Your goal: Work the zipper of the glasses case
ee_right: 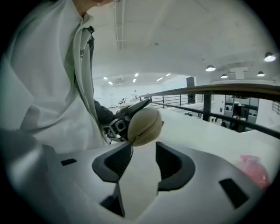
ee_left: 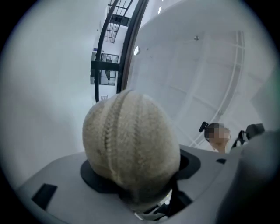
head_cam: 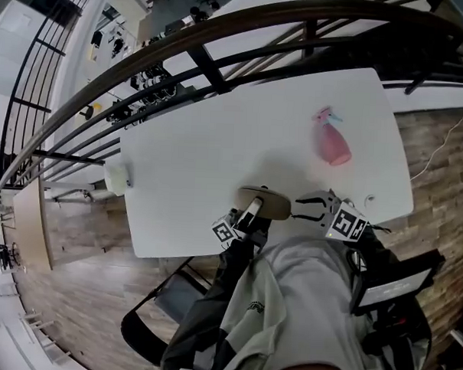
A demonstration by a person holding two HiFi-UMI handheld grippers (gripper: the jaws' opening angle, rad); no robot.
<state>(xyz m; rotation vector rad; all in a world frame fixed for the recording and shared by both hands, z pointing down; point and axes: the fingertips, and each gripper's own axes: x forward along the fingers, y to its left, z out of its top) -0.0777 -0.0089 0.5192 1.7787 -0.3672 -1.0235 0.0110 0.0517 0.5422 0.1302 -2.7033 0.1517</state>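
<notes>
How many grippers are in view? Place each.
2. The left gripper clamps the glasses case at the table's near edge; the right gripper, jaws apart and empty, points at the case's right end.

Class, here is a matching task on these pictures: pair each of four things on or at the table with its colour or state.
Things:
1 glasses case
2 spray bottle
3 right gripper
4 table

Colour or state:
A white
B fingers apart, gripping nothing
C clamped in the left gripper
D pink

Pairs: 1-C, 2-D, 3-B, 4-A
</notes>
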